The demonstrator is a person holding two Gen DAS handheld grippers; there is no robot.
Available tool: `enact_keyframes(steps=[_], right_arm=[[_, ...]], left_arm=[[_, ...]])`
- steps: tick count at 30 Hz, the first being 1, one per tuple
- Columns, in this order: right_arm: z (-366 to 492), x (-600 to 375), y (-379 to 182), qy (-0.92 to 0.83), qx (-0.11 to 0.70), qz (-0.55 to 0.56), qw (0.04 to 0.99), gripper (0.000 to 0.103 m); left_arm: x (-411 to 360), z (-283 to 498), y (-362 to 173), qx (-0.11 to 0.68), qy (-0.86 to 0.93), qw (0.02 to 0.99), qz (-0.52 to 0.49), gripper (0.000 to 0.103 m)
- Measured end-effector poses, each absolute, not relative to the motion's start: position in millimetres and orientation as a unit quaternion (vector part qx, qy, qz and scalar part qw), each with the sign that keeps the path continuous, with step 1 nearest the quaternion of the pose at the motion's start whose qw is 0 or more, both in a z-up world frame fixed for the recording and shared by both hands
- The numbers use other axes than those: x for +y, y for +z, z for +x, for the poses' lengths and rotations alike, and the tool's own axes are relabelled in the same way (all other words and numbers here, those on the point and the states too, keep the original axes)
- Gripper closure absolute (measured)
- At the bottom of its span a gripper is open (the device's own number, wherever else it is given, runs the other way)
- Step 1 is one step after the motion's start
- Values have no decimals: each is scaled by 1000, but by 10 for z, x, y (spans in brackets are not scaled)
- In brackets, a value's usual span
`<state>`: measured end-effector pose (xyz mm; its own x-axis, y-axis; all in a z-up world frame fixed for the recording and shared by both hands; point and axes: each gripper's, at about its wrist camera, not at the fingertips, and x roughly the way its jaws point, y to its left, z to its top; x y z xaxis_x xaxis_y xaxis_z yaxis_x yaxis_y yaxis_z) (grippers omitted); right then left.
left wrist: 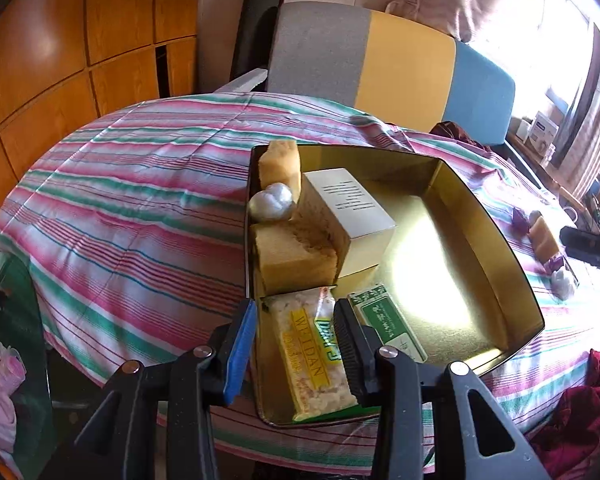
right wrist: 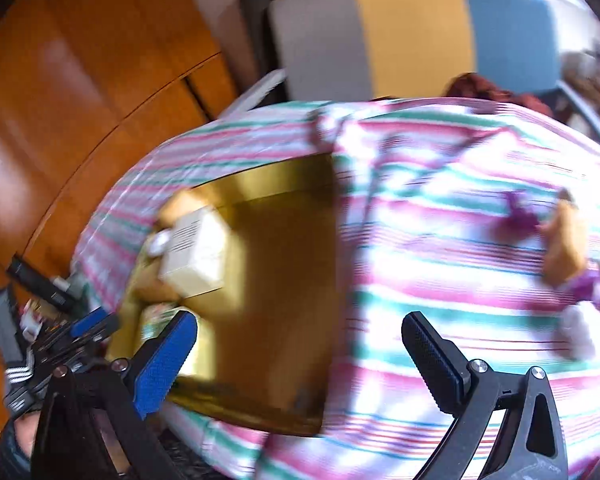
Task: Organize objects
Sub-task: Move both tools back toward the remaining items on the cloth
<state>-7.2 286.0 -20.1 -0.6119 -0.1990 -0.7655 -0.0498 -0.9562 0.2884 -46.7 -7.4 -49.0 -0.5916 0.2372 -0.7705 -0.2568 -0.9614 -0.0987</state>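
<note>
Orange wooden cabinet doors fill the left wall; a grey, yellow and blue chair back stands behind the striped-cloth counter; a sunlit window glares right.

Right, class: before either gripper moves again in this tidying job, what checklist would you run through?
1. Right gripper open, nothing between its fingers: ok.
2. Free floor in gold tin: ok.
3. Brown block waiting on striped cloth, in view: ok.
4. Left gripper pressing on snack packet: cannot tell; it straddles packet and tin wall.
5. Right wrist view sharp: not ok, blurred.
</note>
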Motion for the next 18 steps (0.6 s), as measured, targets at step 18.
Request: enact_keyframes(steps=[18], right_arm=[[743,5554,-350,-841,-262,360,-306,0]], left_arm=[[960,-489,-168,78,878,240,-408,63]])
